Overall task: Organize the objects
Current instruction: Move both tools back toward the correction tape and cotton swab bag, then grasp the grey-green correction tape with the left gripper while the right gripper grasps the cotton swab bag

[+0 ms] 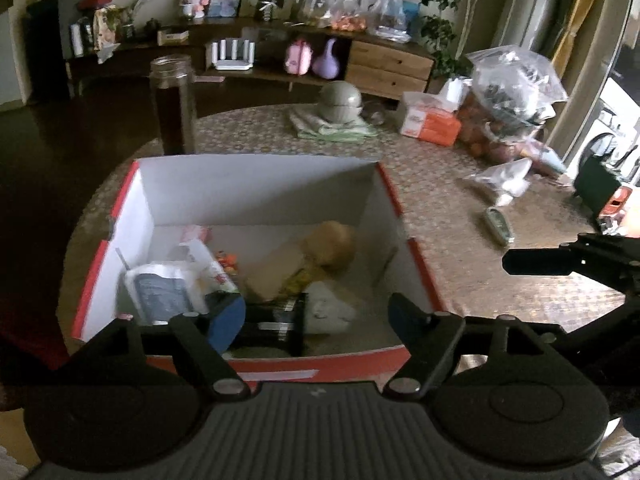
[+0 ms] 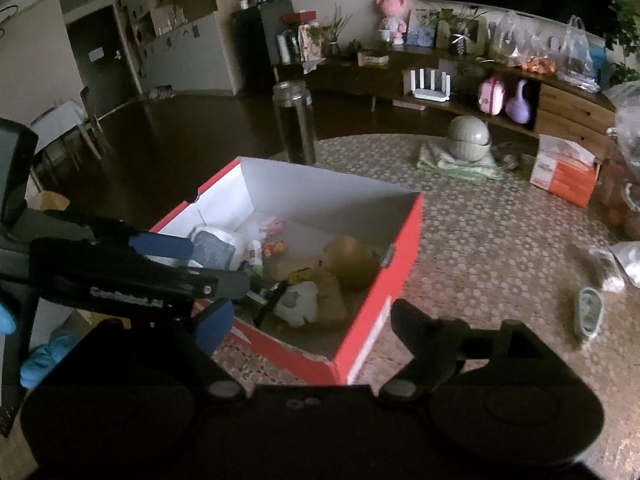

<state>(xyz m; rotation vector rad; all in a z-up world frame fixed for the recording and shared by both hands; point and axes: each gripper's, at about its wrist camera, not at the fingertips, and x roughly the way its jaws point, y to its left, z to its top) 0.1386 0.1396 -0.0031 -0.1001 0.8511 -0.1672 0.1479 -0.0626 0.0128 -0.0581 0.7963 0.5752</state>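
Note:
A red box with white inside walls (image 1: 256, 184) (image 2: 376, 280) stands on the round patterned table. It holds several items: a white pouch (image 1: 168, 292), a brown round object (image 1: 332, 244) (image 2: 352, 258), a brown card, a white soft thing (image 2: 298, 302) and a black object (image 1: 276, 324). My left gripper (image 1: 316, 316) is open over the box's near side, empty; it also shows in the right wrist view (image 2: 192, 264). My right gripper (image 2: 312, 320) is open and empty over the box's near corner. A small oval green-and-white object (image 1: 498, 226) (image 2: 587, 312) lies on the table right of the box.
A tall glass jar (image 1: 173, 100) (image 2: 295, 120) stands behind the box. A grey bowl on folded cloth (image 1: 340, 104) (image 2: 468, 138), an orange-white tissue pack (image 1: 430, 120) (image 2: 564, 174) and plastic bags (image 1: 512, 92) sit at the far right. The table edge curves close on the left.

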